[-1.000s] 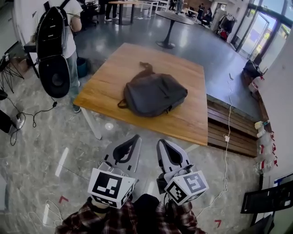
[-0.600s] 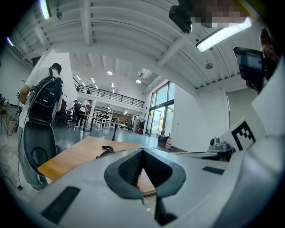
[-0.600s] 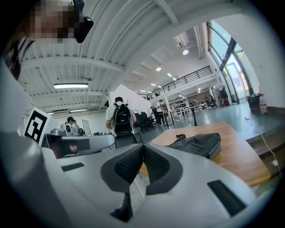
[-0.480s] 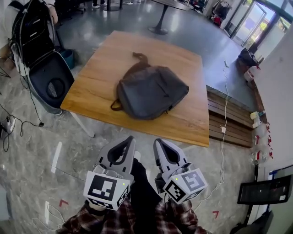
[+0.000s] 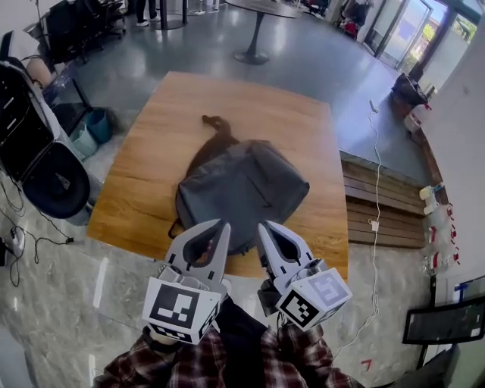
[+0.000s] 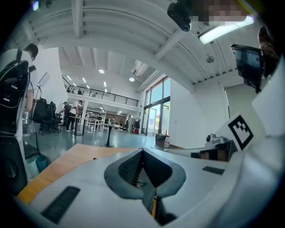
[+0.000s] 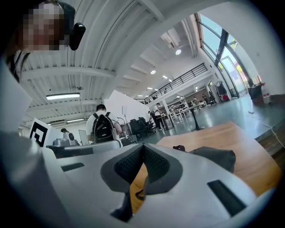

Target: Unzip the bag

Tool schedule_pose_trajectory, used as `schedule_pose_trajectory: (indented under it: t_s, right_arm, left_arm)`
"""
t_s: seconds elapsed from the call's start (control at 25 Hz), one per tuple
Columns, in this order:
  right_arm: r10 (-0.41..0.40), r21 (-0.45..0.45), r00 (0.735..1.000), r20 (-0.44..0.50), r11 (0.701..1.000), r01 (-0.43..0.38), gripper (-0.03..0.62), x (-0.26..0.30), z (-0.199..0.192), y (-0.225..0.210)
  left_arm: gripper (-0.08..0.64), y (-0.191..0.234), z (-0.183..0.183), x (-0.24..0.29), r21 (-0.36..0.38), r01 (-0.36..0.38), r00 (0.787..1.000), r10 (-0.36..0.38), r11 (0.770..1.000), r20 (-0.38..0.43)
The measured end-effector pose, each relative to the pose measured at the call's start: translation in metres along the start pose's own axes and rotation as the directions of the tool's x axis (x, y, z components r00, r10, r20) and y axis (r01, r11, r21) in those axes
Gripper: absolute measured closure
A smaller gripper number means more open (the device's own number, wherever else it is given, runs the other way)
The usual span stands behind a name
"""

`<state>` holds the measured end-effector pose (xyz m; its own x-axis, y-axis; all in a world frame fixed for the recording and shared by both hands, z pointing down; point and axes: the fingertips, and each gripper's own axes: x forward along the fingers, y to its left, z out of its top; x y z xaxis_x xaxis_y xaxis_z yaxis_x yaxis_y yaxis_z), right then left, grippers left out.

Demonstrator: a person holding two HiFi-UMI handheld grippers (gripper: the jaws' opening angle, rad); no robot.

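A dark grey backpack (image 5: 246, 186) lies flat on the wooden table (image 5: 151, 151), its brown strap trailing toward the far side. Both grippers are held side by side in front of me, tips over the table's near edge, just short of the bag. My left gripper (image 5: 222, 225) is shut with nothing in it, and so is my right gripper (image 5: 262, 225). In the left gripper view the jaws (image 6: 142, 151) meet above the table (image 6: 62, 162). In the right gripper view the shut jaws (image 7: 143, 147) point past the backpack (image 7: 216, 156), which lies to their right.
An open black case (image 5: 42, 170) and a blue bin (image 5: 96, 123) stand on the floor left of the table. A low wooden bench (image 5: 383, 220) with a white cable (image 5: 373, 159) runs along the right. A round pedestal table (image 5: 258, 11) is behind. A person wearing a backpack (image 7: 103, 127) stands at a distance.
I have come closer to the table: the backpack now lies right in front of the gripper tips. Both grippers stayed shut and side by side.
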<state>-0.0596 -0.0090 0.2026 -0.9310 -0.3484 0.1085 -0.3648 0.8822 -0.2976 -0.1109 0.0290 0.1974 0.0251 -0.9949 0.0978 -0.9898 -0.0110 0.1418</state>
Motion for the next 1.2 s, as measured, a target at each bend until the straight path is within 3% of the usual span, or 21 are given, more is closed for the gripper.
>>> schedule_pose_trajectory:
  t_s: [0.32,0.6,0.8,0.92,1.2]
  right_arm:
    - [-0.074,-0.009,0.997,0.015,0.997,0.074,0.581,0.013,0.032,-0.055]
    - [-0.219,0.052,0.975,0.04,0.975,0.216,0.581,-0.007,0.039,-0.101]
    - [-0.346,0.065,0.937,-0.041,0.935,0.348,0.581,-0.021,0.005,-0.144]
    - [-0.411,0.087,0.901,-0.141,0.901,0.425,0.581,-0.032,-0.04,-0.162]
    - [-0.428,0.135,0.857,-0.287,0.868,0.478,0.581,-0.032,-0.128,-0.192]
  left_arm:
    - [0.552,-0.006,0.015,0.067,0.034,0.108,0.994,-0.108,0.994,-0.01]
    - [0.552,-0.026,0.0,0.115,0.069,0.272,0.958,-0.263,0.96,-0.115]
    - [0.552,-0.037,-0.05,0.15,0.104,0.39,0.898,-0.353,0.915,-0.261]
    - [0.552,-0.041,-0.102,0.156,0.115,0.458,0.834,-0.381,0.882,-0.4]
    - [0.552,-0.039,-0.196,0.173,0.092,0.514,0.725,-0.375,0.853,-0.577]
